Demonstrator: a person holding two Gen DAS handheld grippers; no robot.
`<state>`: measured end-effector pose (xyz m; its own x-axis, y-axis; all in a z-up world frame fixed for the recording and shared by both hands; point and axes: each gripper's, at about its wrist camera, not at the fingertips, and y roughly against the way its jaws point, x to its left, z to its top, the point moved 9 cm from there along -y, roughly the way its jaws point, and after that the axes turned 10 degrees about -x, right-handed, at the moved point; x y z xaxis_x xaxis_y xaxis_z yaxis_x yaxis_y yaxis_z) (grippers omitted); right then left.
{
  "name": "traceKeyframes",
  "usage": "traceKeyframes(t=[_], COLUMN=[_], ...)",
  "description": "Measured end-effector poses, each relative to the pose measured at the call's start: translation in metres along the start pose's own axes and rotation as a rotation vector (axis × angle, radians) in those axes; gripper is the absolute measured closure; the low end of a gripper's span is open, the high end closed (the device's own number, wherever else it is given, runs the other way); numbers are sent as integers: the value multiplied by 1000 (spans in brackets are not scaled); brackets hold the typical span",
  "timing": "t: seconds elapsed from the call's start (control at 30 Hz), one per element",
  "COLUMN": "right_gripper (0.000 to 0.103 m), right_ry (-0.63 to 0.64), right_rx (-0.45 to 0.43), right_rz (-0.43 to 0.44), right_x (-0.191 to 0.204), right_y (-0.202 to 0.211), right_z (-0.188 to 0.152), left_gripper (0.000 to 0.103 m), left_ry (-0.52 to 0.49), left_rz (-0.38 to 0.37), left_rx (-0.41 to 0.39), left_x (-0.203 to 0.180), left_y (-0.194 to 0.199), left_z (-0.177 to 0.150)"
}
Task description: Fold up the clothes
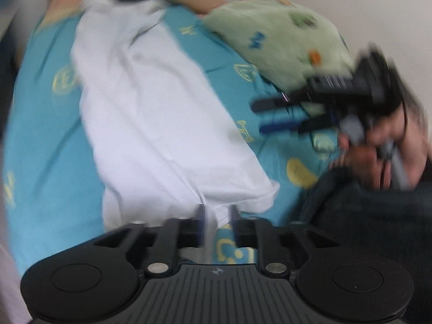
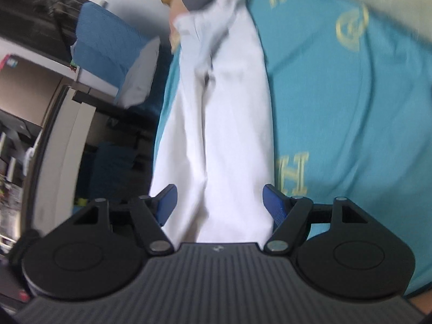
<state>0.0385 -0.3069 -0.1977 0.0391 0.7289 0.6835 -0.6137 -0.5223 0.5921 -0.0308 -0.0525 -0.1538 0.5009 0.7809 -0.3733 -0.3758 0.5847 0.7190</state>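
Note:
A white garment (image 1: 151, 113) lies stretched lengthwise on a teal bedsheet (image 1: 48, 135) with yellow prints. My left gripper (image 1: 217, 213) is at the garment's near end, its fingers close together with the hem pinched between them. The picture is blurred by motion. My right gripper (image 1: 259, 117), held by a person's hand (image 1: 391, 148), hovers open to the right of the garment. In the right wrist view the right gripper (image 2: 220, 202) is wide open, and the white garment (image 2: 224, 124) runs between its blue pads (image 2: 274, 205) without being clamped.
A pale green printed pillow (image 1: 278, 35) lies at the far right of the bed. A dark cloth (image 1: 364, 216) is at the near right. The bed edge (image 2: 162, 113), a blue cushion (image 2: 105, 46) and room furniture are to the left.

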Motion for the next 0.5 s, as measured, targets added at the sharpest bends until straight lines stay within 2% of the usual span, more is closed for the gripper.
traceKeyframes(t=[0.03, 0.1, 0.2, 0.27, 0.37, 0.43, 0.5], right_gripper=[30, 31, 31, 32, 32, 39, 46], right_ry=[-25, -74, -147, -188, -142, -111, -80], right_rx=[27, 80, 160, 212, 267, 304, 341], right_rz=[3, 9, 17, 23, 26, 28, 30], right_x=[-4, -10, -20, -25, -19, -15, -10], right_y=[-5, -14, -27, -35, -36, -36, -36], right_z=[-4, -12, -23, -30, -41, -48, -55], left_gripper=[56, 41, 30, 28, 29, 29, 31], left_ry=[71, 188, 364, 421, 507, 563, 557], left_rz=[-17, 15, 63, 59, 54, 51, -10], left_rx=[-8, -78, -183, -180, -175, -171, -121], left_x=[10, 39, 84, 96, 113, 125, 111], left_y=[0, 6, 14, 5, -8, -17, -19], left_z=[-1, 1, 3, -4, -14, -20, -27])
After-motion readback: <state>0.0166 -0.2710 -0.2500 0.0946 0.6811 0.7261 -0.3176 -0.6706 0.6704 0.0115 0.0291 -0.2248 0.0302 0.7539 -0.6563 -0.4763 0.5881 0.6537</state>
